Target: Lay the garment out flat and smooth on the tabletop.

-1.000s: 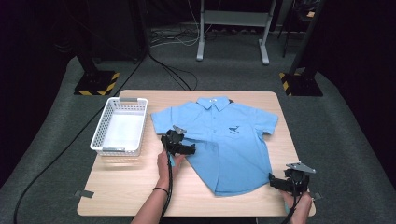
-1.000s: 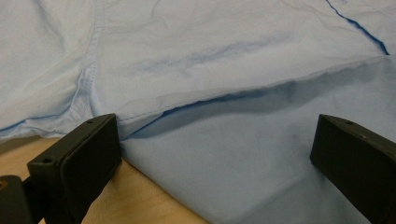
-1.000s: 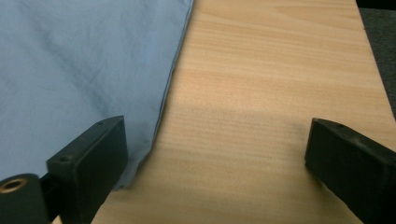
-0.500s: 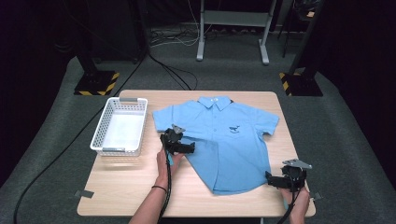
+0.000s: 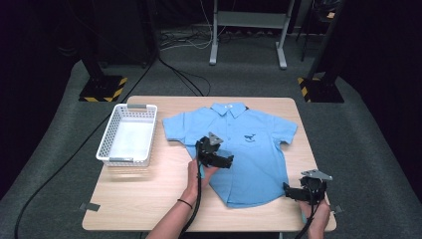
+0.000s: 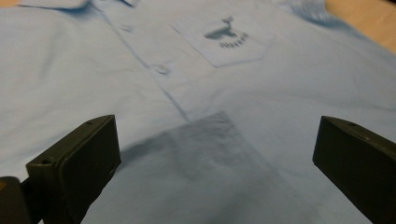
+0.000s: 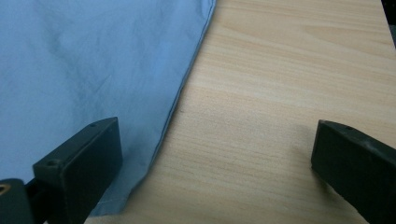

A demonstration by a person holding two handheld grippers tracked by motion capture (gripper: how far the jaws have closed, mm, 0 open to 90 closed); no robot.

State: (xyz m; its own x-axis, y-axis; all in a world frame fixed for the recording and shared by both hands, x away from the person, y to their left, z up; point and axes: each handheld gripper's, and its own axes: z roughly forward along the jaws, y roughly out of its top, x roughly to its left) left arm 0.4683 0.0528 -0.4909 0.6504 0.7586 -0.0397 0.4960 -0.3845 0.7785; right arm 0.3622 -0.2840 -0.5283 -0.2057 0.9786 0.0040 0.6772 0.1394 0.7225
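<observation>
A light blue short-sleeved shirt (image 5: 239, 149) lies flat and face up on a pale wooden table (image 5: 144, 199), collar toward the far edge, buttons done up, a small dark whale print on its chest pocket (image 6: 224, 35).

The left gripper (image 5: 219, 160) hovers low over the shirt's left side, near the button placket; its jaws stand wide apart with nothing between them, and its shadow falls on the cloth just ahead. The right gripper (image 5: 298, 191) sits by the shirt's lower right corner, jaws also wide and empty — one jaw over the hem (image 7: 182, 93), the other over bare wood.

Over the last second the right gripper has drifted inward from the table's near right edge toward that hem, while the left one has barely moved. This looks like both tools settling into place to take hold of the fabric — probably the start of a fold, with no grip made yet.

A white plastic basket (image 5: 110, 149) stands empty at the table's left side, well apart from the shirt.
</observation>
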